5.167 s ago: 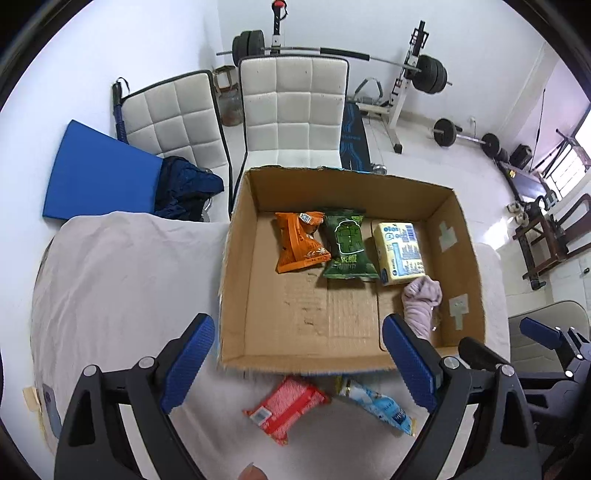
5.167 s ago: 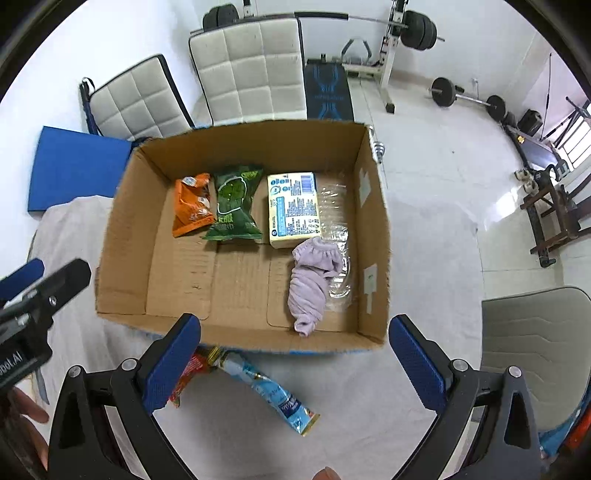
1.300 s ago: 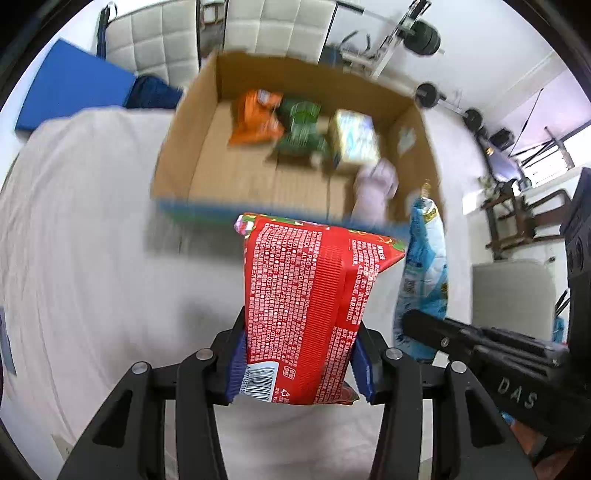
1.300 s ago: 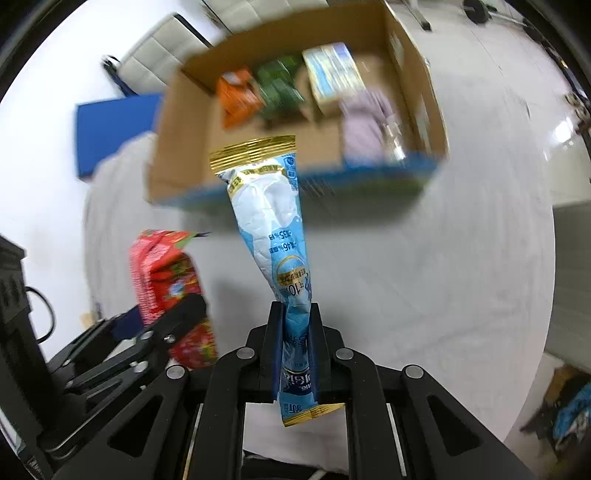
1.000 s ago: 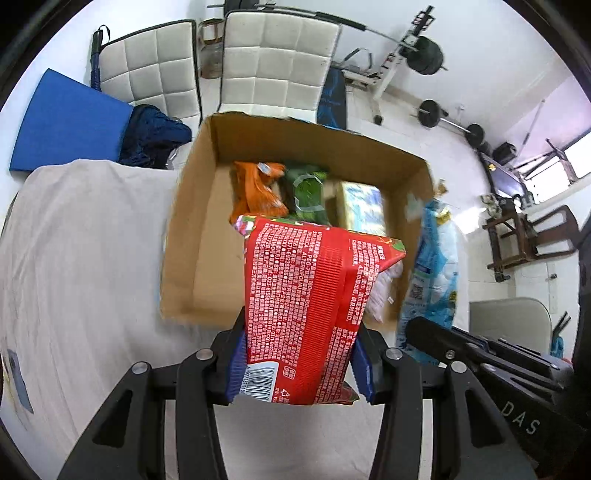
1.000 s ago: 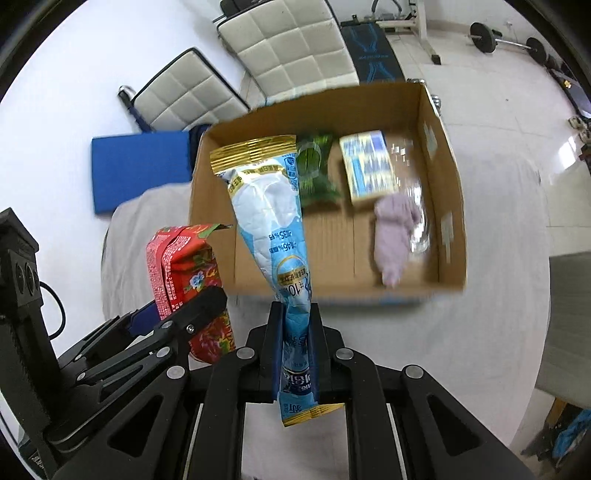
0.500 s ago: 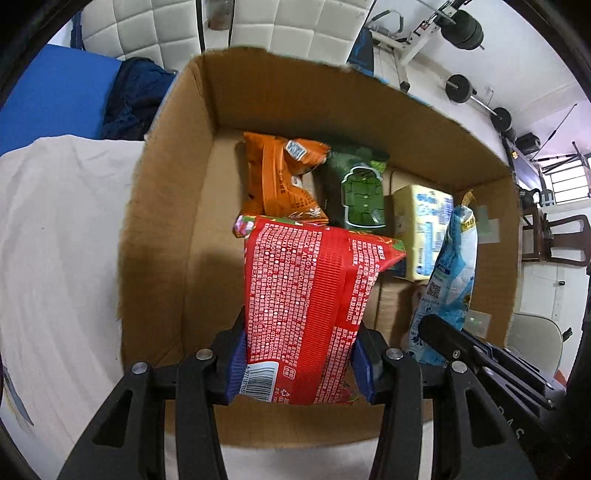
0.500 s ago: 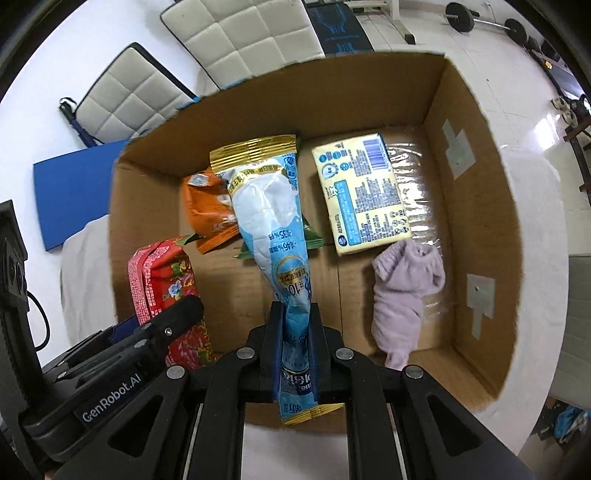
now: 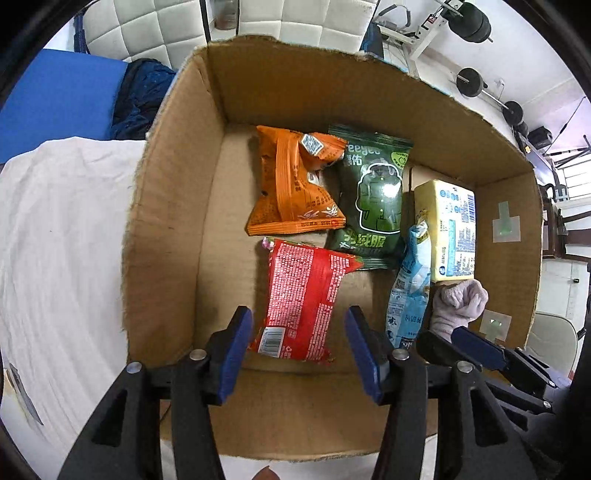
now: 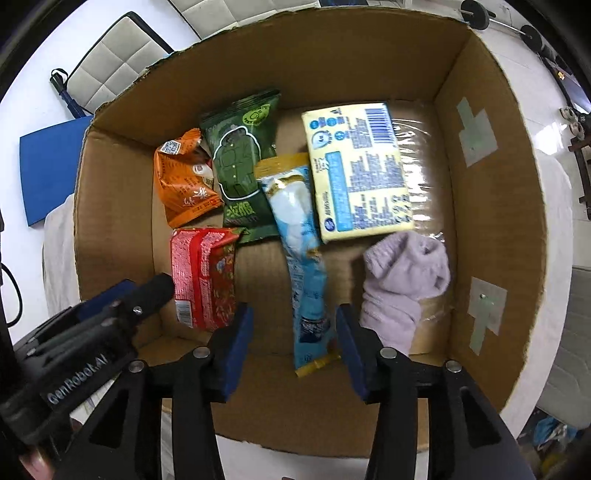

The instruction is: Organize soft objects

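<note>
Both grippers hang over an open cardboard box (image 9: 166, 221) (image 10: 491, 229). My left gripper (image 9: 299, 350) has its jaws opening; the red snack packet (image 9: 303, 295) (image 10: 203, 277) lies free between them on the box floor, with a gap at each blue pad. The jaws of my right gripper (image 10: 293, 349) are opening too, around the long blue packet (image 10: 303, 254) (image 9: 406, 295), which no pad touches. An orange packet (image 9: 291, 188), a green packet (image 9: 373, 199), a yellow tissue pack (image 10: 358, 170) and a lilac sock (image 10: 402, 284) also lie in the box.
The box stands on a table under a white cloth (image 9: 62, 240). Behind it are two white padded chairs (image 9: 147, 26), a blue mat (image 9: 59, 96) and gym weights (image 9: 472, 22). Grey tape patches (image 10: 476, 133) sit on the box's right wall.
Both grippers, shut on their packets half a second ago, have let go. The red and blue packets have dropped onto the box floor, and both jaws stand apart.
</note>
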Demonstrator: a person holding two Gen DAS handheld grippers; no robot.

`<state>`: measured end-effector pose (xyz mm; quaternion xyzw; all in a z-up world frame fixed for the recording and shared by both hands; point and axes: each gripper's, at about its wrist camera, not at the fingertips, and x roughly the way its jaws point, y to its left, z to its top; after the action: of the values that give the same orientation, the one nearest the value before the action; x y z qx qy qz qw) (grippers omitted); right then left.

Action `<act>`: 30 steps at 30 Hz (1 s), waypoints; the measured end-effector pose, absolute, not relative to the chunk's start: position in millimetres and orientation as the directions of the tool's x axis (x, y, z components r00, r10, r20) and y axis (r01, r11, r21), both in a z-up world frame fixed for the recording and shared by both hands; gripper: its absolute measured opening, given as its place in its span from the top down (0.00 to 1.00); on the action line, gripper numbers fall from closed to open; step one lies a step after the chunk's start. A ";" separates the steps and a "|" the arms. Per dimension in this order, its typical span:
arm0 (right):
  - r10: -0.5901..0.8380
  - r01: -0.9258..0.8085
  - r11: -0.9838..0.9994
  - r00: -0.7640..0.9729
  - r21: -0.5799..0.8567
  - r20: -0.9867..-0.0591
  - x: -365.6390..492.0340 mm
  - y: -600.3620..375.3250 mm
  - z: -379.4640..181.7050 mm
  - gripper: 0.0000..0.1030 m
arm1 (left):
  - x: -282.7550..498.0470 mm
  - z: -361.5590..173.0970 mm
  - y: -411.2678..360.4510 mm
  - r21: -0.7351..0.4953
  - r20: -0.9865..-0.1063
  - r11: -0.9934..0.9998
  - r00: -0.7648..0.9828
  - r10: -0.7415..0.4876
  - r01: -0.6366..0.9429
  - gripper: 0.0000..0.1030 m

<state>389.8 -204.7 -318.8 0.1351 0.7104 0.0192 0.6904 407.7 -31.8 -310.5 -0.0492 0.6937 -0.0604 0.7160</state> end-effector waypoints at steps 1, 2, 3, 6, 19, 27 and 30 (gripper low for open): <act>0.212 0.162 0.965 -0.007 0.208 -0.977 387.6 -206.1 -317.2 0.52 | 406.2 -309.0 -30.2 -0.149 -0.988 0.989 0.037 -0.150 0.018 0.51; 0.210 0.157 0.966 -0.003 0.207 -0.978 385.3 -207.1 -315.4 0.52 | 403.2 -305.6 -29.2 -0.149 -0.988 0.989 0.046 -0.150 0.018 0.51; 0.198 0.151 0.969 -0.002 0.196 -0.980 382.4 -208.4 -313.0 0.52 | 399.6 -301.1 -28.6 -0.153 -0.986 0.988 0.059 -0.153 0.017 0.51; 0.161 0.137 0.977 0.010 0.161 -0.987 373.8 -216.3 -311.5 0.49 | 389.8 -294.4 -29.5 -0.139 -0.986 0.990 0.089 -0.141 0.031 0.51; 0.068 0.145 0.986 0.087 0.080 -0.994 354.2 -232.8 -297.0 0.00 | 371.8 -283.8 -28.1 -0.055 -0.982 0.997 0.175 -0.065 0.063 0.08; 0.032 0.132 0.990 0.124 0.049 -0.992 348.5 -232.4 -276.9 0.00 | 367.1 -269.9 -27.5 -0.047 -0.977 0.997 0.206 -0.058 0.059 0.08; 0.028 0.134 0.990 0.142 0.048 -0.989 343.1 -232.4 -266.2 0.00 | 361.7 -256.2 -27.0 -0.045 -0.971 0.997 0.230 -0.058 0.058 0.08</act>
<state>343.1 -232.4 -266.2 0.0619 0.6539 -0.0350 0.7533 361.7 -27.0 -256.2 0.0003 0.6194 -0.0370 0.7842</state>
